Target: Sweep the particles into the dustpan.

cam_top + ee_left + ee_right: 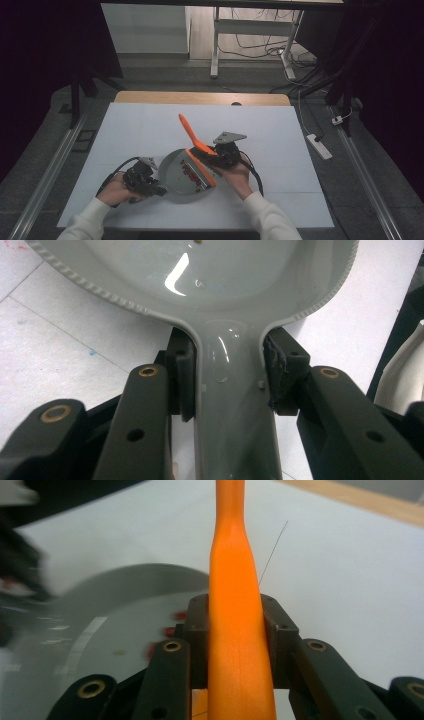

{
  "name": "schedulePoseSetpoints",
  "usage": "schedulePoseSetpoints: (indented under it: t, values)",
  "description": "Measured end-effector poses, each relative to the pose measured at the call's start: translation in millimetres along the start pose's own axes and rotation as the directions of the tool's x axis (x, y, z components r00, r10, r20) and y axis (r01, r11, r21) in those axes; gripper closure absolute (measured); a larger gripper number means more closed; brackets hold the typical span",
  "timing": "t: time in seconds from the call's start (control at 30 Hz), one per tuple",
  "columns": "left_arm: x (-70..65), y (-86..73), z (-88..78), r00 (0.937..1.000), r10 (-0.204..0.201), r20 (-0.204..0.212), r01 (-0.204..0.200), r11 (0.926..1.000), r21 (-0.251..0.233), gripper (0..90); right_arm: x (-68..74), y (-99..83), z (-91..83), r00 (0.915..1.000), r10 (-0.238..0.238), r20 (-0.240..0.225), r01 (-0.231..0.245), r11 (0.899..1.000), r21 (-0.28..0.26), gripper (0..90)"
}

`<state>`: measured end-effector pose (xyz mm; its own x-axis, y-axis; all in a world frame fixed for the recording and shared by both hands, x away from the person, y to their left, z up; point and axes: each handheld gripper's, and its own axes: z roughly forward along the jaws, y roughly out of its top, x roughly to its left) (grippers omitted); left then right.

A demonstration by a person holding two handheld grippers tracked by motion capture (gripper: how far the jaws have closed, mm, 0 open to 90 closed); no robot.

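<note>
A grey dustpan (pixel 176 181) lies on the white table near its front. Its glossy handle (pixel 232 410) sits between the jaws of my left gripper (pixel 230 375), which is shut on it; in the high view the left gripper (pixel 150 185) is at the pan's left side. Small red bits (pixel 192 172) lie in the pan. My right gripper (pixel 212 151) is shut on the orange handle (pixel 235 580) of a brush, whose head (pixel 204 170) rests across the pan's right side. The handle (pixel 188 130) slants up and to the far left. The right gripper (pixel 235 630) view shows the pan (pixel 125 610) at its left, blurred.
The white table cover (pixel 140 130) stretches around the pan, with a wooden table edge (pixel 200 97) at the back. Beyond the table are desk legs (pixel 215 45) and cables. A white power strip (pixel 320 146) lies on the floor at the right.
</note>
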<state>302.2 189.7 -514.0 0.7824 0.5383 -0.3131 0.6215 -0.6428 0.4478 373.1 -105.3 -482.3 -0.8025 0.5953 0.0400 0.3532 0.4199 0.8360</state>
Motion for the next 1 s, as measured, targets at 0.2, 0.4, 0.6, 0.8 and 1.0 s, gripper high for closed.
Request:
schedulePoseSetpoints:
  t: [0.2, 0.4, 0.6, 0.8, 1.0]
  values:
    - [0.1, 0.1, 0.3, 1.0, 0.0, 0.0, 0.0, 1.0, 0.002, 61.5, -21.8, -10.6, 1.2, 0.9947, -0.004, 0.103, -0.002, 0.999, 0.053, 70.1]
    - [0.3, 0.0, 0.3, 1.0, -0.001, 0.0, 0.001, 1.0, 0.002, 61.5, -15.7, -16.1, 6.5, 0.9972, 0.006, 0.074, -0.011, 0.998, 0.062, 70.1]
    - [0.8, 0.0, 1.2, 1.0, -0.002, 0.0, 0.002, 1.0, 0.006, 61.5, 8.0, -20.1, 9.3, 0.998, 0.008, 0.063, -0.011, 0.999, 0.038, 69.9]
    - [0.6, 0.0, 1.4, 1.0, -0.003, -0.001, 0.003, 1.0, 0.007, 61.5, 22.4, -18.2, 11.9, 0.9985, 0.049, -0.022, -0.049, 0.999, -0.002, 70.2]
    - [0.5, -0.1, 1.1, 1.0, -0.003, -0.001, 0.003, 1.0, 0.005, 61.5, 25.9, -10.4, 7.4, 0.9944, 0.065, -0.083, -0.069, 0.997, -0.042, 70.2]
